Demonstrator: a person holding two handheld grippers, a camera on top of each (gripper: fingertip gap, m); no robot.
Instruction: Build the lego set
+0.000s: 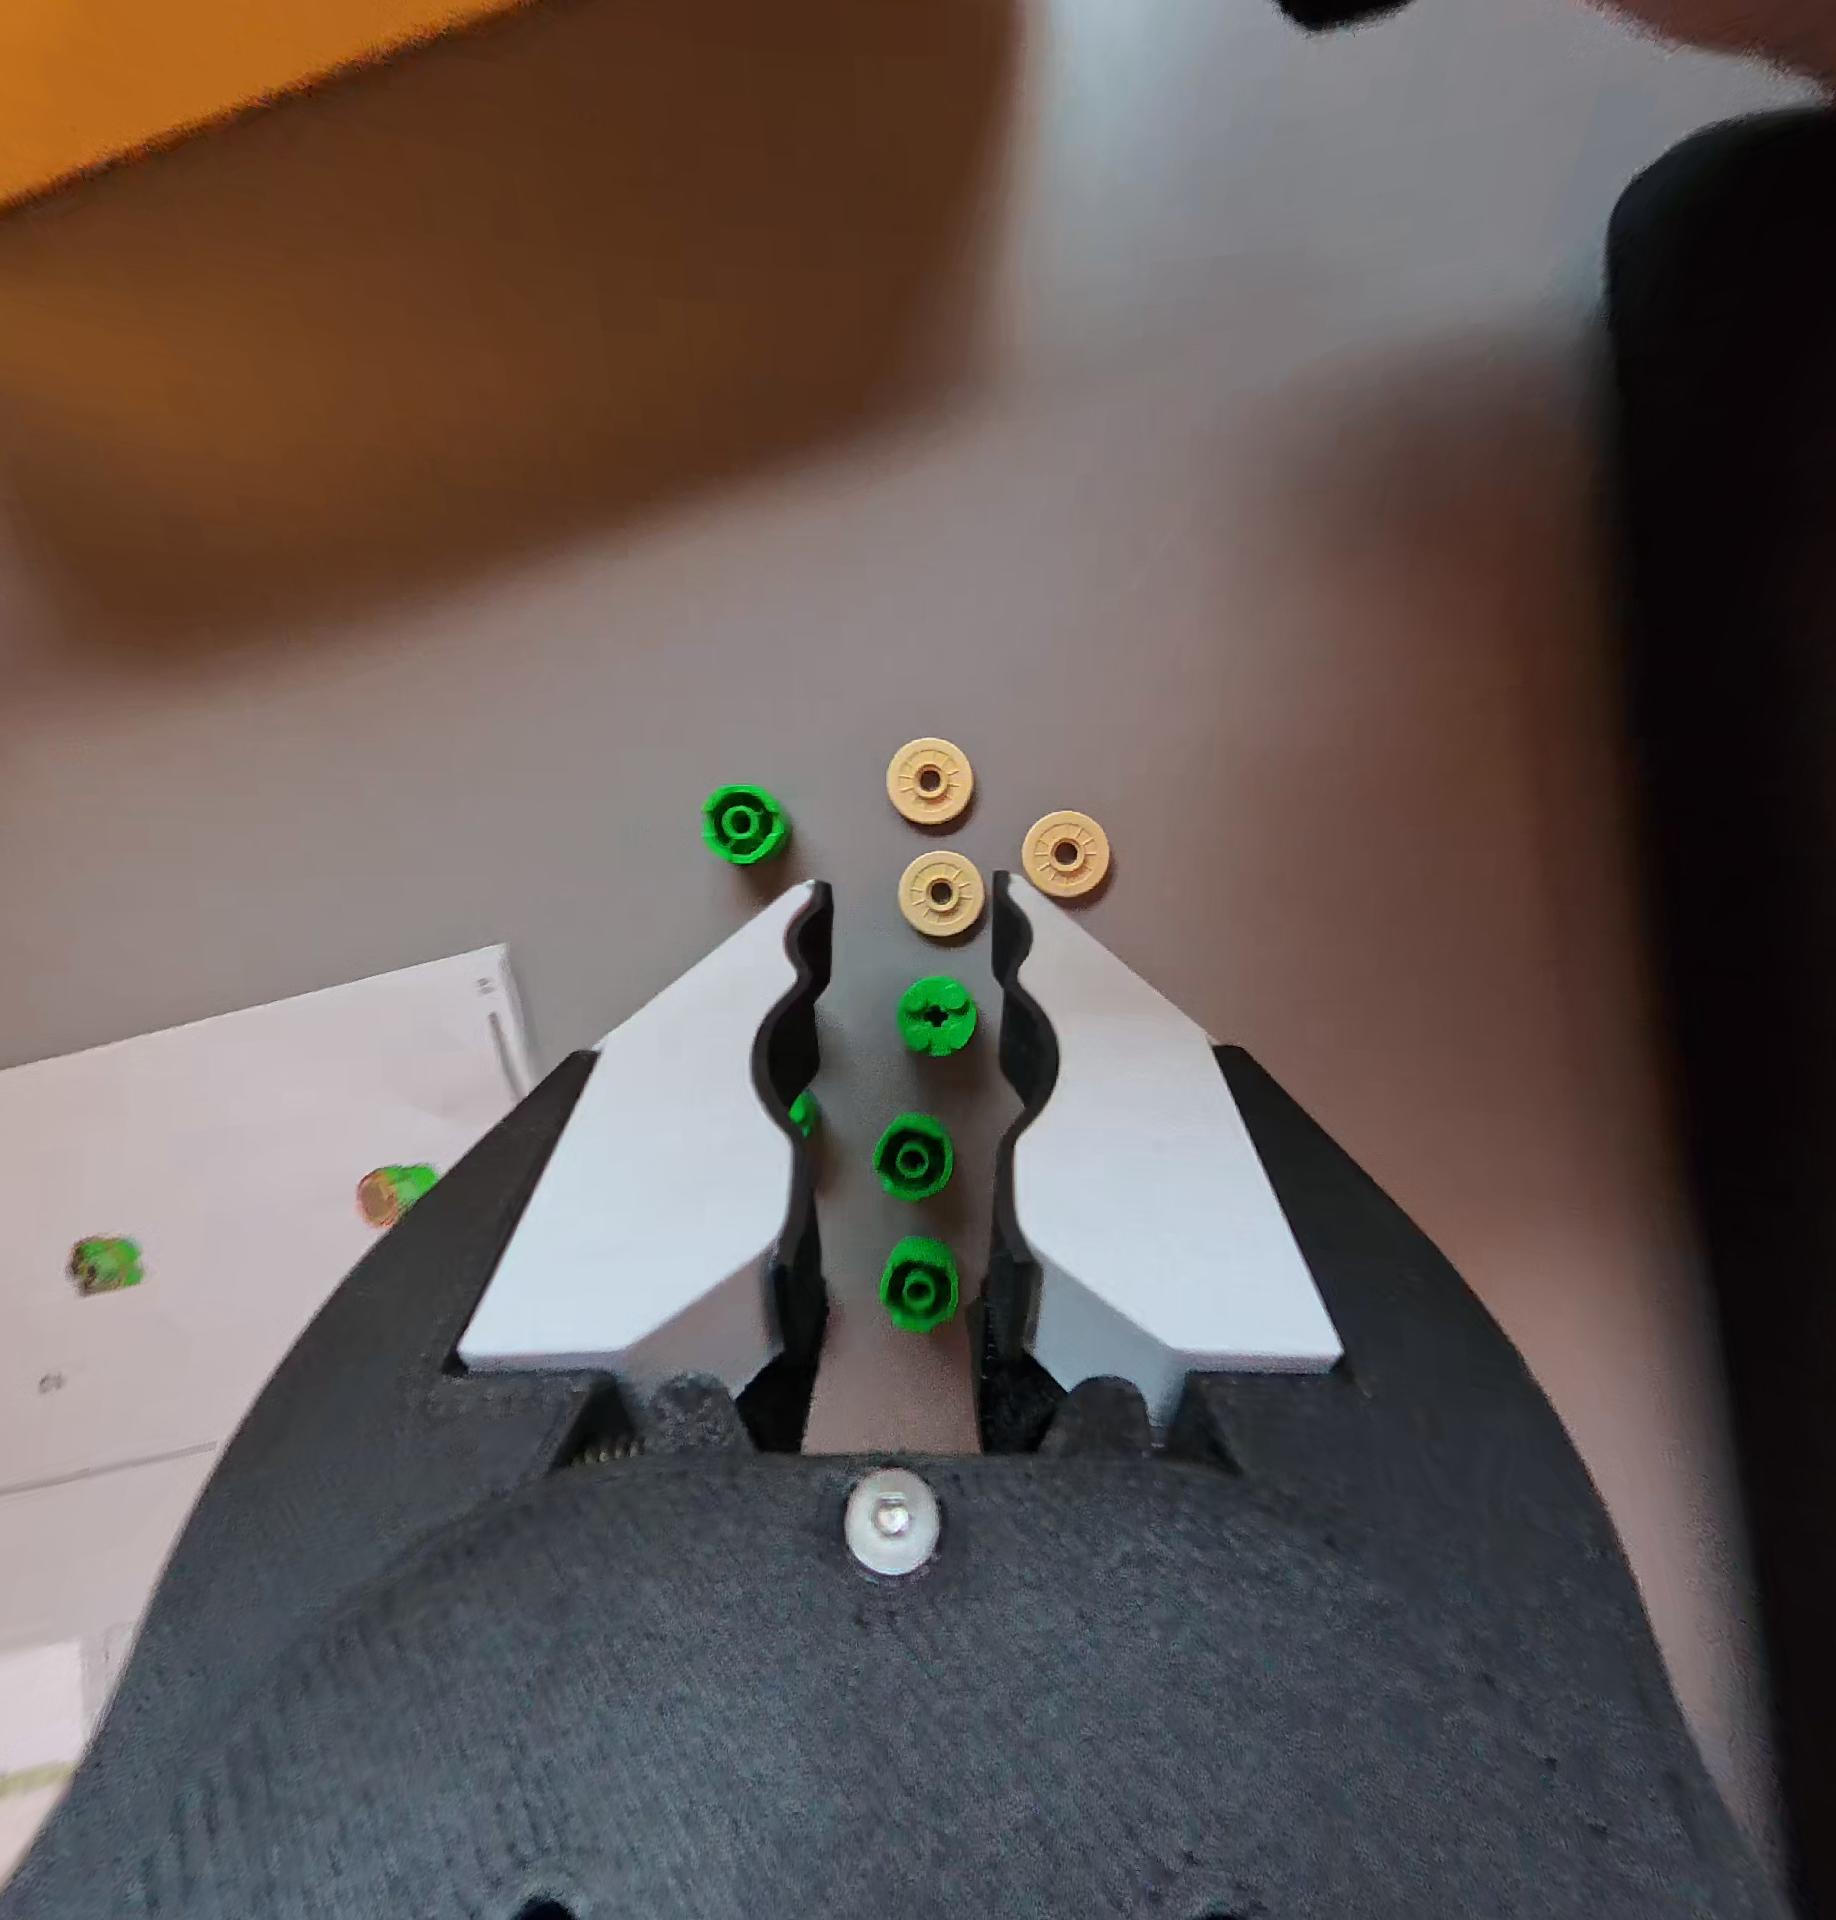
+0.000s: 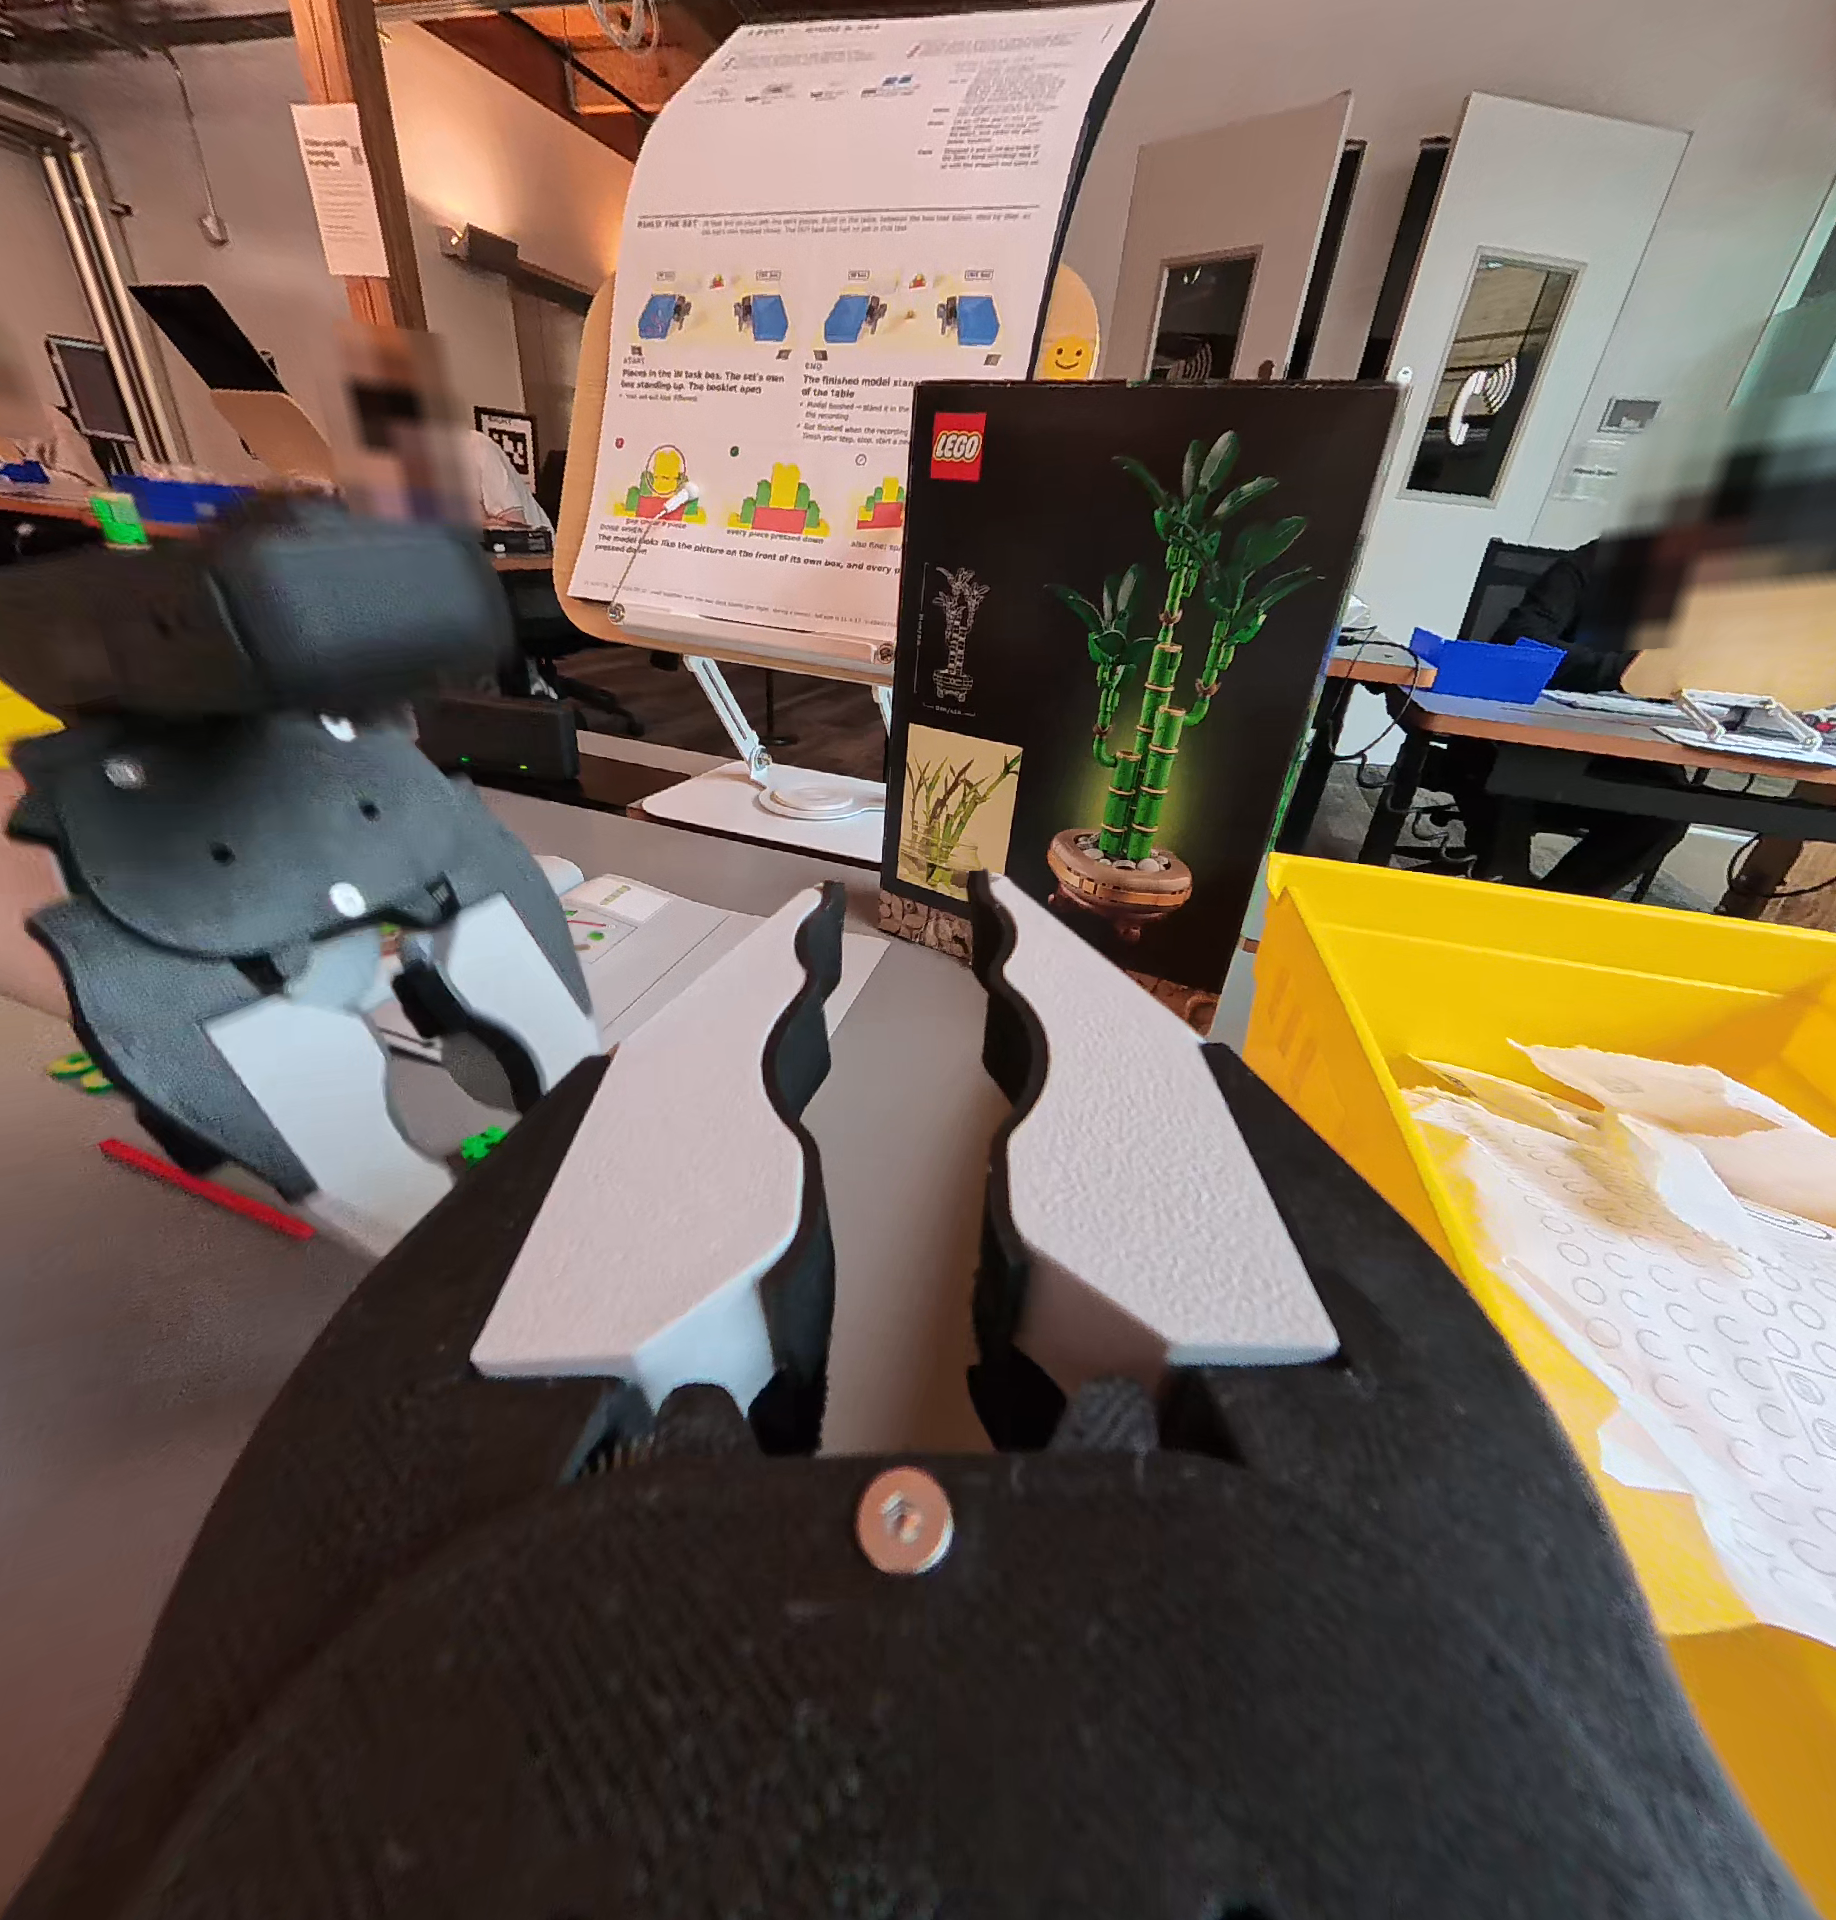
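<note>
In the left wrist view my left gripper [image 1: 912,899] is open and empty, pointing down at the grey table. Between its fingers lie three green round bricks [image 1: 937,1016], [image 1: 913,1155], [image 1: 919,1283] in a row. A tan round plate [image 1: 941,892] lies at the fingertips, with two more tan plates [image 1: 929,780], [image 1: 1066,854] beyond. Another green round brick [image 1: 746,824] lies to the left. My right gripper [image 2: 906,891] is open and empty, held above the table. The left gripper also shows in the right wrist view [image 2: 374,1122], over green pieces [image 2: 483,1141].
An open instruction booklet [image 1: 218,1195] lies left of the pieces. The set's box [image 2: 1132,675] stands upright ahead of the right gripper. A yellow bin [image 2: 1329,966] holding white paper bags is at the right. A red stick [image 2: 207,1190] lies at the left. An instruction sheet stand [image 2: 820,343] is behind. Across from one pair of fingers to the other is roughly 15 cm.
</note>
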